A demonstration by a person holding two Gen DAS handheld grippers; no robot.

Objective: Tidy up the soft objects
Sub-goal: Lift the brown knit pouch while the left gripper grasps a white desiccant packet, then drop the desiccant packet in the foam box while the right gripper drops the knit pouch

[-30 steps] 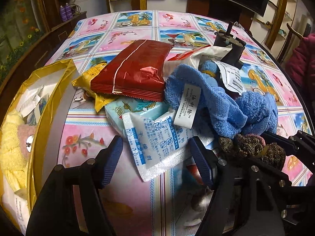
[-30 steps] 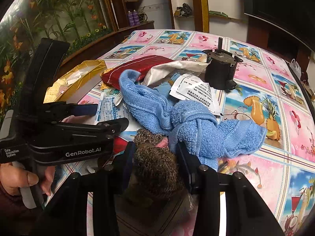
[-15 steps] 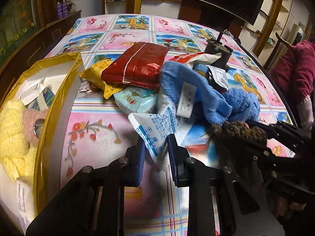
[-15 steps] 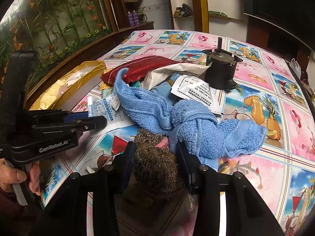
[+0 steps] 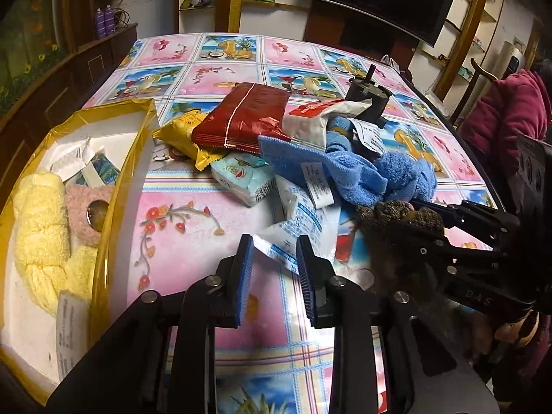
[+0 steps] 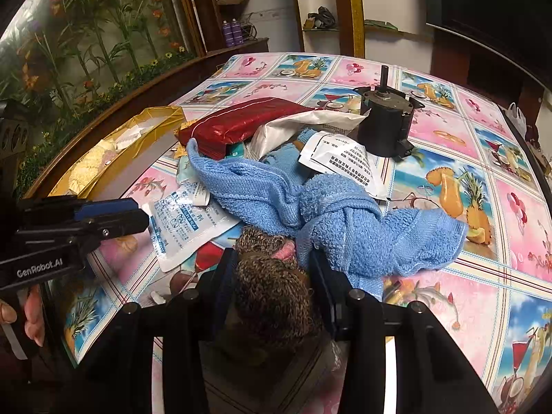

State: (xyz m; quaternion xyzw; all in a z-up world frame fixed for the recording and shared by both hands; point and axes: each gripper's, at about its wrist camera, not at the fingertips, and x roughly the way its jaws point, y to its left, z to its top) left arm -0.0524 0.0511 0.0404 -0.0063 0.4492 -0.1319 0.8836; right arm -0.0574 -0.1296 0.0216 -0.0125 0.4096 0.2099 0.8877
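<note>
My left gripper (image 5: 274, 241) grips the corner of a white-and-blue sachet (image 5: 303, 214) and holds it slightly off the table; its jaws are opening a little with the corner still pinched. The sachet's far end lies under a blue towel (image 5: 362, 172). In the right wrist view the left gripper (image 6: 114, 214) shows at the left, the sachet (image 6: 183, 220) trailing from it. My right gripper (image 6: 272, 258) is shut on a brown knitted soft item (image 6: 272, 293) against the towel (image 6: 310, 207). A gold-walled box (image 5: 138, 158) at left holds yellow plush (image 5: 41, 220) and pink plush (image 5: 82, 210).
A red packet (image 5: 248, 114), a yellow packet (image 5: 186, 131), a pale blue tissue pack (image 5: 245, 179) and a white bag (image 5: 310, 120) lie piled behind the towel. A black motor (image 6: 386, 124) stands beyond them. A person in a magenta jacket (image 5: 510, 110) sits at the table's right edge.
The left gripper's jaws closed on the sachet's near corner, then drew back and up, pulling the sachet out from the pile. The right gripper and its knitted item stayed put.
</note>
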